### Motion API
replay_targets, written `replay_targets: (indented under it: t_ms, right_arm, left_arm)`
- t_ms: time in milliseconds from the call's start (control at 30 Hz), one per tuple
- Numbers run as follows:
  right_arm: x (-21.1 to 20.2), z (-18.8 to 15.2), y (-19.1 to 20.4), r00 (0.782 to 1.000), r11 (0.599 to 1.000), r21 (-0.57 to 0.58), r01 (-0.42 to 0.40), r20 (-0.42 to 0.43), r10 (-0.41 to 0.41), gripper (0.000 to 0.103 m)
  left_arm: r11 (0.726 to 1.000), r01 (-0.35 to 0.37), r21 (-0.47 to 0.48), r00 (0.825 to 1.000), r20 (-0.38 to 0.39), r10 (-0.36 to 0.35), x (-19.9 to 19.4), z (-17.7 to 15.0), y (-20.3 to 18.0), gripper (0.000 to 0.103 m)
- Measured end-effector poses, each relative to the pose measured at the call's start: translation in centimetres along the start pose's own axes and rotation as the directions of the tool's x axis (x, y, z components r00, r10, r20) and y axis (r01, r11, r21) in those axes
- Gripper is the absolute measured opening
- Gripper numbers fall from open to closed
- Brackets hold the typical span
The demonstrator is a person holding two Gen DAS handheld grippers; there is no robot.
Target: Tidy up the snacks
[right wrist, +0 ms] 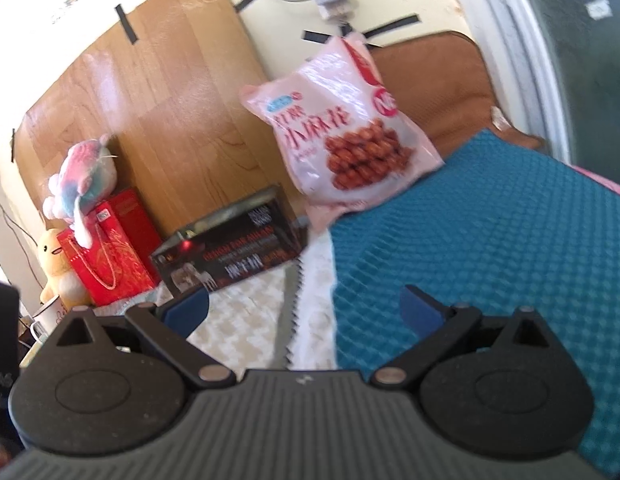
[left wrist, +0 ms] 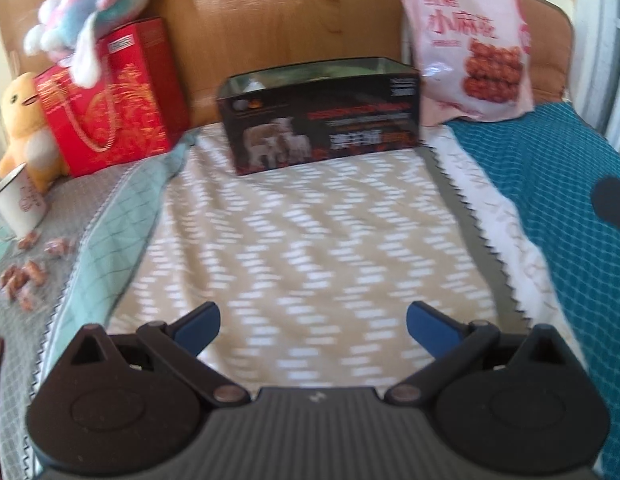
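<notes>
Both grippers are hovering with jaws spread wide and gripping nothing. In the left wrist view the left gripper [left wrist: 313, 322] is sitting at the bottom of the frame, its blue fingertips [left wrist: 200, 326] far apart over a beige patterned cloth [left wrist: 310, 248], touching neither the cloth nor any snack. Straight ahead, at upper centre, an open black box [left wrist: 321, 114] is standing on the cloth against a wooden board [left wrist: 270, 20]. A pink snack bag [left wrist: 469, 44] is leaning upright at upper right, just beside the box's right end, its foot on a teal mat [left wrist: 549, 184]. At left, a handful of wrapped candies [left wrist: 26, 268] is lying scattered on a grey cloth near a white cup [left wrist: 20, 204], with a red gift bag [left wrist: 114, 100] behind, a yellow plush [left wrist: 26, 128] beside it and a pastel plush [left wrist: 90, 4] on top.

In the right wrist view the right gripper [right wrist: 306, 310] is likewise gaping wide at the bottom of the frame, empty, above the seam where the teal mat [right wrist: 489, 260] is meeting the beige cloth [right wrist: 238, 328]. The snack bag [right wrist: 345, 132] is leaning at upper centre; the box [right wrist: 230, 256] is sitting at centre left, the gift bag [right wrist: 110, 248] beyond it.
</notes>
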State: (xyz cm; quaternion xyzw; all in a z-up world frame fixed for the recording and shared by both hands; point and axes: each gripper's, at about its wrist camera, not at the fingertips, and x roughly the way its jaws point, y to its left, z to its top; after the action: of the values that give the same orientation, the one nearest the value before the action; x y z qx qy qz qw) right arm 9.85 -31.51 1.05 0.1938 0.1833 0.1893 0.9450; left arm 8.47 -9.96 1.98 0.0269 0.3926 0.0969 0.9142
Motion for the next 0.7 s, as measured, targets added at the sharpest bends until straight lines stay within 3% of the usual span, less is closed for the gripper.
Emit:
replay_targets:
  t_ms: [200,400,467,700]
  right_arm:
    - [3.0,-0.6,1.1,0.998,0.999,-0.006,-0.054,-0.037,0.053,0.102]
    - [4.5,-1.9,0.6,0.996,0.999,0.006,-0.048,-0.071,0.048,0.102]
    - [4.1,-1.8,0.4,0.997,0.998,0.010,-0.065,-0.035,0.065,0.102]
    - [4.0,-1.9,0.5,0.994,0.995,-0.004,-0.102,-0.039,0.102,0.102]
  left_arm:
    - [0.997,-0.065,-0.044,0.998,-0.022,0.064,0.3,-0.4,1.9,0.103]
    - [0.993,-0.108,-0.039,0.993,-0.042,0.107,0.7,-0.7,2.2,0.103]
    - [0.993,-0.116,-0.038,0.992,-0.046,0.114,0.9,-0.7,2.0,0.103]
    - [0.992,-0.121,-0.030,0.992,-0.051,0.119,1.1,-0.7,1.4,0.103]
